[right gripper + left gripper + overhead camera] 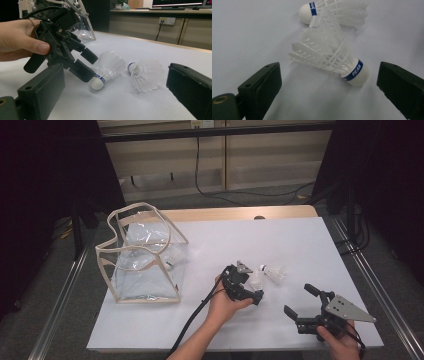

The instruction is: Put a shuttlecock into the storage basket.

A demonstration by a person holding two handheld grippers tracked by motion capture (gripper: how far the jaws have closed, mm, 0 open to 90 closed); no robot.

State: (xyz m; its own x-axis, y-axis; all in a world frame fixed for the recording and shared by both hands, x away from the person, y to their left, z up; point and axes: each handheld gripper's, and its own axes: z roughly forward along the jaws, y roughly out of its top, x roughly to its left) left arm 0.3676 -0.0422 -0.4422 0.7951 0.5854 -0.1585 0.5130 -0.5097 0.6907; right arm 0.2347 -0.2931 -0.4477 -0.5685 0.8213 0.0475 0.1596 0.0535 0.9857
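Observation:
Two white feather shuttlecocks with blue bands lie on the white table. The nearer shuttlecock lies on its side between the jaws of my left gripper, which is open and not touching it; its cork points toward the right jaw. The second shuttlecock lies just beyond. My right gripper hovers open near the front right, aimed at both shuttlecocks, with nothing in it.
A clear plastic bag with beige trim stands open at the table's left, with something small and white inside. The wooden table edge runs along the back. A cable trails from the left gripper toward the front edge.

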